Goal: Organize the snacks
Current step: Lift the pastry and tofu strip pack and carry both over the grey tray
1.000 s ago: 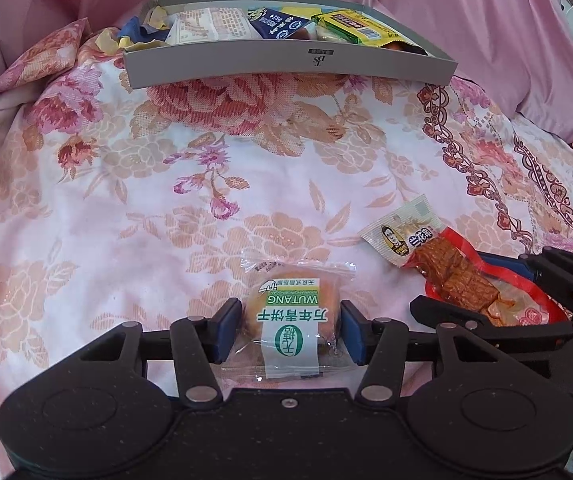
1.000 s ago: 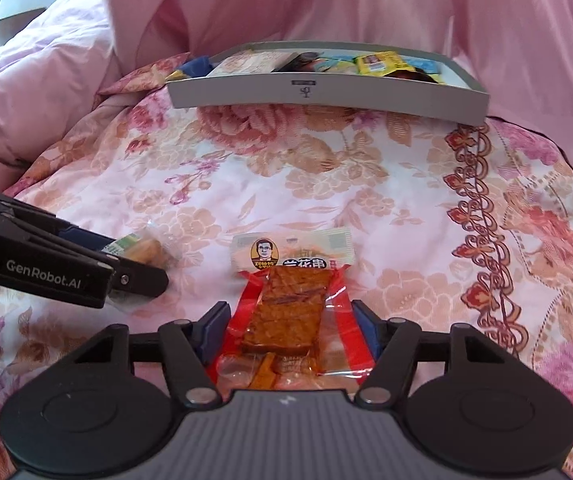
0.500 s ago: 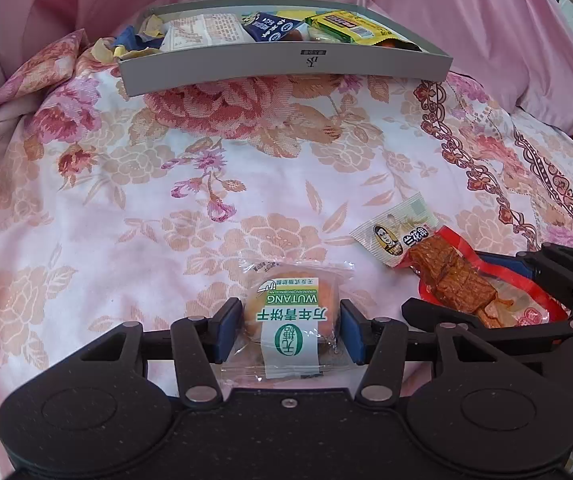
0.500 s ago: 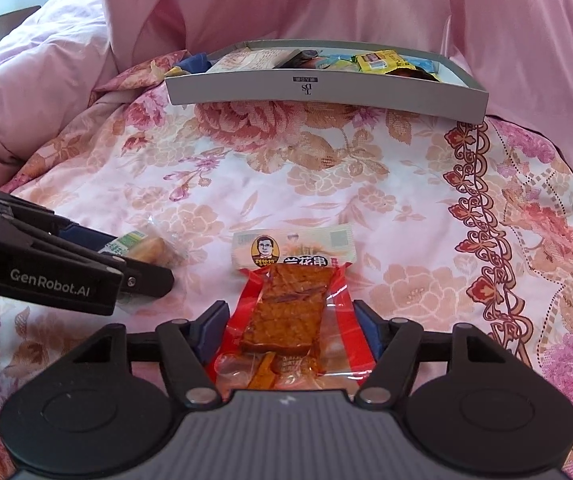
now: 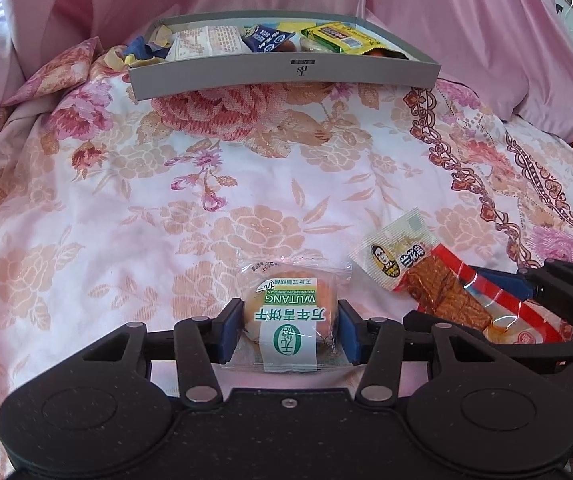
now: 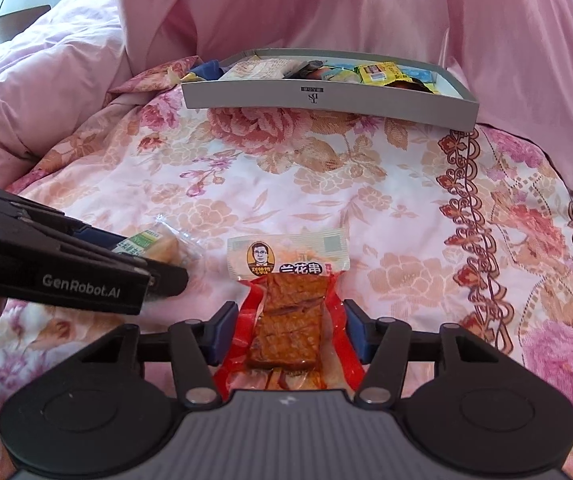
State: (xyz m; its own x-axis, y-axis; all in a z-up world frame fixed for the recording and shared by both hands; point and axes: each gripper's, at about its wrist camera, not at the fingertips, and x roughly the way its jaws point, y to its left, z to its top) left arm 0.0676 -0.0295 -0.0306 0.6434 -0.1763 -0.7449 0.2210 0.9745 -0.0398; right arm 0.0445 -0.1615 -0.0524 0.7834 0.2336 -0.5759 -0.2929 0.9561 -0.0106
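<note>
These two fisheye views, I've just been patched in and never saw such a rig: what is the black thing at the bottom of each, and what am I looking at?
There is no robot arm. A person holds a two-finger claw in each hand, and each claw carries a camera looking forward along its fingers. The black shape at the bottom is that claw's own body.

The left view shows the left claw with its blue pads against both sides of a wrapped biscuit. The right view shows the right claw around a red tofu pack, pads at the pack's edges. Each claw also shows at the side of the other view.

Both snacks are over a floral bedspread; whether they are lifted is hard to tell. Farther back sits a grey tray already holding several snacks, probably where these go.
</note>
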